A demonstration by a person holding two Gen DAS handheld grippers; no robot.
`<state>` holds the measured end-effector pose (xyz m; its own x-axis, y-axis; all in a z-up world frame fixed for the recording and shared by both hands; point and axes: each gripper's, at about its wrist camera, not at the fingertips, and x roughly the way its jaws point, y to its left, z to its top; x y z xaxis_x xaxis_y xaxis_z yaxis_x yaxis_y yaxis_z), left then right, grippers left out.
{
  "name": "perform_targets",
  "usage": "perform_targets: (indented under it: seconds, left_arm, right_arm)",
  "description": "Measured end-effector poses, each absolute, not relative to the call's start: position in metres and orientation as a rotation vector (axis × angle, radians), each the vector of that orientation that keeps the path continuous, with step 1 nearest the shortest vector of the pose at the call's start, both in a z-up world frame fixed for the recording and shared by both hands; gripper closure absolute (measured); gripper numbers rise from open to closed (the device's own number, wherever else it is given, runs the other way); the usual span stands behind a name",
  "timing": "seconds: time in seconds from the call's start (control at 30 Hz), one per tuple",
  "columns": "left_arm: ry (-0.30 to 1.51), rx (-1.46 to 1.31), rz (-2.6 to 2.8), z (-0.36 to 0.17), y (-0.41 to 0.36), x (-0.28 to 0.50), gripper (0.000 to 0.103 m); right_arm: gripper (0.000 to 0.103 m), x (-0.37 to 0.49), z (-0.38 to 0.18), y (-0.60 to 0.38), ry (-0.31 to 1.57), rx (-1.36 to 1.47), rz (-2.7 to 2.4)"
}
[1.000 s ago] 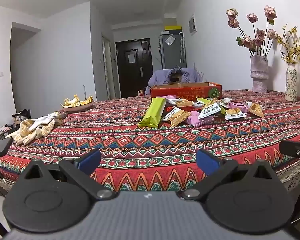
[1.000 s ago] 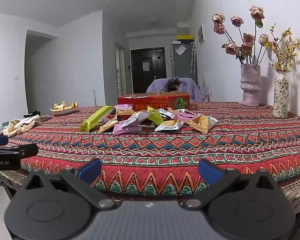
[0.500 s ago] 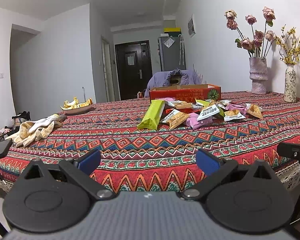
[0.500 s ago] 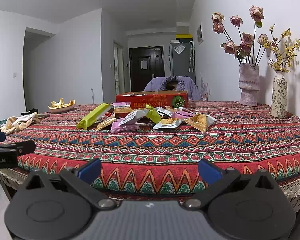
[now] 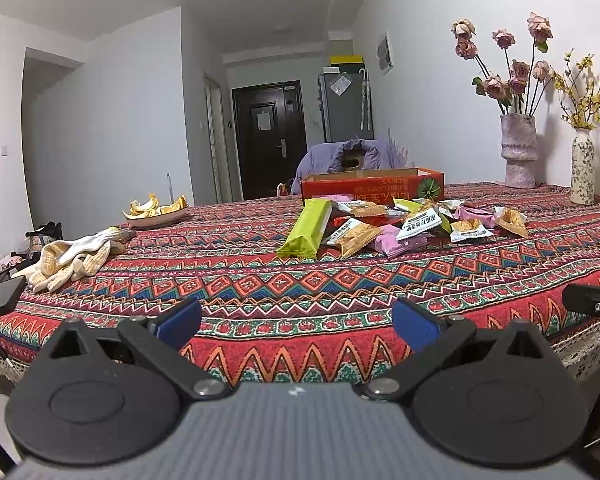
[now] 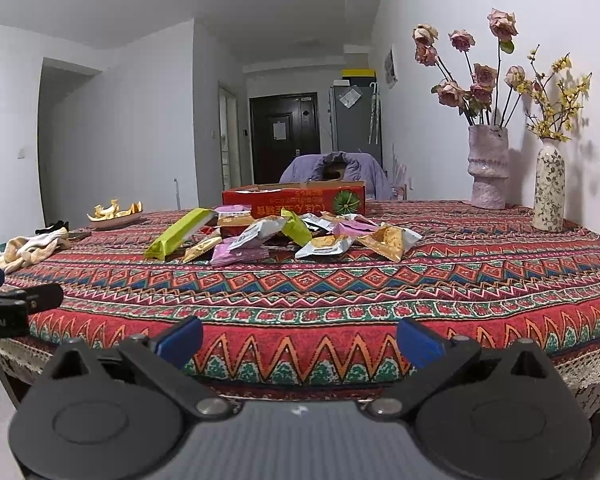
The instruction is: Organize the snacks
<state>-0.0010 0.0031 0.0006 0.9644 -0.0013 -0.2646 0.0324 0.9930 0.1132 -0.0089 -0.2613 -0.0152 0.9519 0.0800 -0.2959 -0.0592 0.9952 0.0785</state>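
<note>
A heap of snack packets (image 5: pixel 404 226) (image 6: pixel 284 236) lies mid-table on the patterned cloth, among them a long green pack (image 5: pixel 306 229) (image 6: pixel 180 233), pink, white and orange ones. Behind the heap stands an open red cardboard box (image 5: pixel 374 190) (image 6: pixel 296 199). My left gripper (image 5: pixel 298 322) hangs open at the table's near edge, nothing between its blue pads. My right gripper (image 6: pixel 300 338) is also open and empty, just short of the near edge. Each gripper shows at the side of the other's view.
Two vases with flowers (image 5: pixel 518 152) (image 6: pixel 548 190) stand at the far right. A plate of peels (image 5: pixel 156 212) and a pair of knitted gloves (image 5: pixel 72 258) lie at the left, with a dark phone (image 5: pixel 2 300) at the left edge. A chair with purple fabric (image 6: pixel 336 170) is behind the box.
Both grippers have risen slightly and edged toward the table, so more of its top shows. Their jaws stayed open. Nothing on the table moved.
</note>
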Motion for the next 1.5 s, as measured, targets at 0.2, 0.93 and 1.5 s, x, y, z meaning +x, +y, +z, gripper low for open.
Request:
perform_targets:
  seconds: [0.2,0.93,1.5]
  left_arm:
    - [0.269,0.116,-0.023,-0.0007,0.0027,-0.0013,0.000]
    - [0.256,0.106,-0.023,0.0027,0.0041,-0.0031,0.000]
    - [0.254,0.110,-0.023,0.0038,0.0047,-0.0033,0.000]
  right_arm:
    - [0.000,-0.0088,-0.0150,-0.2603,0.305,0.065,0.073]
    - [0.000,-0.0077,-0.0136,-0.2604,0.299,0.062,0.066]
    - [0.000,-0.0067,-0.0129,-0.2618,0.300,0.062,0.063]
